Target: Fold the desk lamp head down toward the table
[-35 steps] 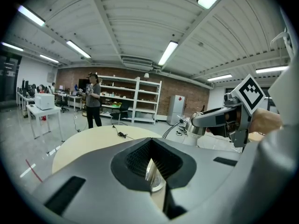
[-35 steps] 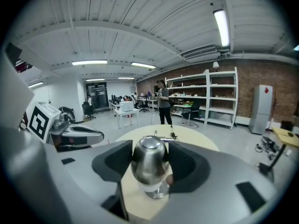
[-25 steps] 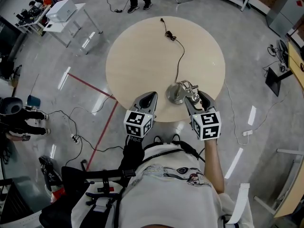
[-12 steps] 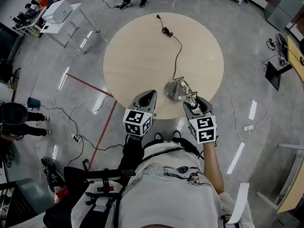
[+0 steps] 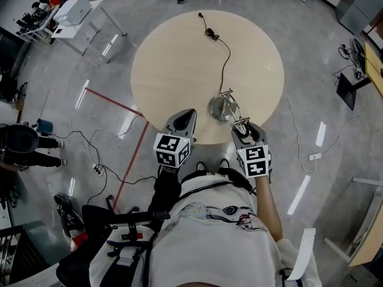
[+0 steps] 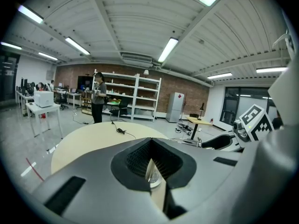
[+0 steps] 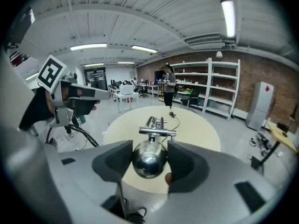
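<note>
Jaws of the left gripper (image 5: pixel 187 115) stand together with nothing between them. It hovers over the near edge of the round table (image 5: pixel 173 58), just left of the lamp and not touching it.

To its right, the lamp's round metal base (image 5: pixel 219 109) sits on the table near that same edge. A black cord (image 5: pixel 226 61) runs from it across the tabletop to a plug near the far rim. The lamp's thin metal arm (image 5: pixel 234 107) slants from above the base toward the person and a little rightward, so the lamp's long axis runs roughly from the table's middle out toward the near edge.

At the end of that arm, the shiny rounded lamp head (image 7: pixel 148 159) is clamped between the two pads of the right gripper (image 5: pixel 249 127), one pad on each side. In the right gripper view the head's domed end faces back toward the gripper, with the arm stretching straight away over the table.
</note>
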The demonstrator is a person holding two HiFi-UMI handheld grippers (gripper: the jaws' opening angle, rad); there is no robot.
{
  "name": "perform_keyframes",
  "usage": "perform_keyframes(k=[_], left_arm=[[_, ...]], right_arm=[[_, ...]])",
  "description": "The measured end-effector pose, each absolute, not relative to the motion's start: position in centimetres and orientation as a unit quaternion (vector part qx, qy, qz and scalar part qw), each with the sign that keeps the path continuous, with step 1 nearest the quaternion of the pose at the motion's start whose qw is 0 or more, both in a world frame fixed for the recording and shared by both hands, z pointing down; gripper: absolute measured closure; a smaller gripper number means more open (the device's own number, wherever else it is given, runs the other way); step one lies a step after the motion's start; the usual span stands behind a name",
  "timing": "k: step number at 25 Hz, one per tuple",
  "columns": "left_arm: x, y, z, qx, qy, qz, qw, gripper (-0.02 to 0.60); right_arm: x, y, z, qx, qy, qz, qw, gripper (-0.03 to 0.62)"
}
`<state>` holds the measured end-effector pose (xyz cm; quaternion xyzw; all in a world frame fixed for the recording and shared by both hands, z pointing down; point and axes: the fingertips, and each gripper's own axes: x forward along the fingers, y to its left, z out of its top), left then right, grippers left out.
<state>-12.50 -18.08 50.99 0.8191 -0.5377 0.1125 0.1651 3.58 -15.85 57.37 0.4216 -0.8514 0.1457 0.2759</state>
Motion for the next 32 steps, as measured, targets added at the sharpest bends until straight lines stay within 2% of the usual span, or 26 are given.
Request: perform_keyframes(k=[15,32], left_arm=[[-12.9,-16.6,51.3,0.808,-0.55,0.125,0.169,0.578],[-13.6,-16.0,51.7,0.797,-0.564,0.135,0.171,0.578]], right_arm=[[3.8,-14.4,63.7,0.415,-0.852,0.128,0.292,0.378],[3.5,-14.7,66.7,0.414,-0.848,0.13,0.305,0.39]])
